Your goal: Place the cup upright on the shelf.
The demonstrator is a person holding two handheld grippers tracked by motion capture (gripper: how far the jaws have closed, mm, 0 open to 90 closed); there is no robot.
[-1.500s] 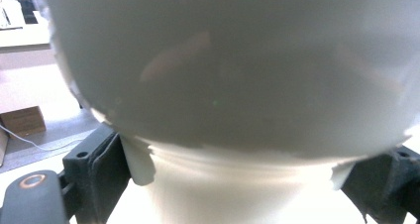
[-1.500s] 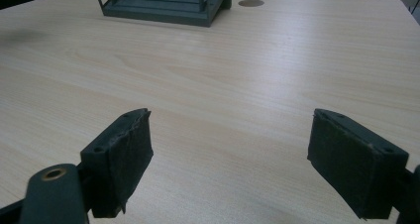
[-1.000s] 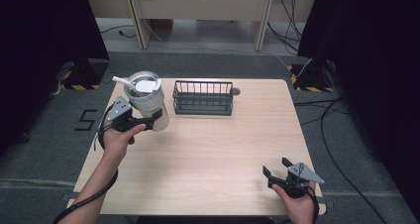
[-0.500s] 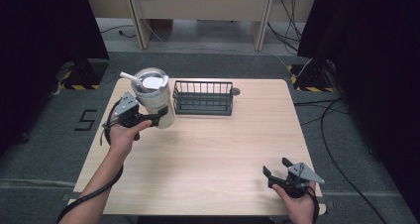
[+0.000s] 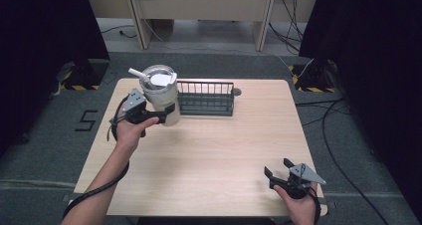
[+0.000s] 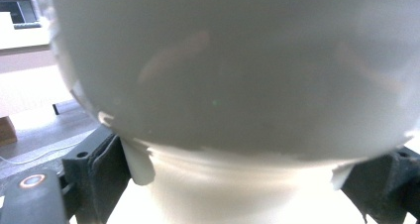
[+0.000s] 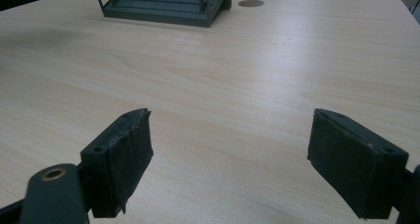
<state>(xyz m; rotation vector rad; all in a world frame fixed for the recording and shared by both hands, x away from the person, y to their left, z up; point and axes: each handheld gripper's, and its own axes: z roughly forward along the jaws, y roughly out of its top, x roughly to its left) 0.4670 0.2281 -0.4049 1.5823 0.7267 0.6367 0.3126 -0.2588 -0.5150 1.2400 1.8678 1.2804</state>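
Observation:
A white tumbler (image 5: 160, 99) with a clear lid and a white straw is at the back left of the table, just left of a dark wire rack (image 5: 206, 98). My left gripper (image 5: 164, 114) is shut on the tumbler's body from the left side. In the left gripper view the tumbler (image 6: 233, 75) looms very close between the two black jaws of the left gripper (image 6: 237, 184). My right gripper (image 5: 280, 173) rests near the table's front right corner, open. In its own view the right gripper (image 7: 240, 159) has only bare wood between its jaws.
The light wooden table (image 5: 224, 155) has a round cable hole (image 5: 236, 91) behind the rack's right end. The rack (image 7: 163, 1) stands far ahead in the right gripper view. Dark curtains, cables and a grey floor surround the table.
The left gripper has carried the tumbler a little to the right, closer to the wire rack. The right gripper has stayed still.

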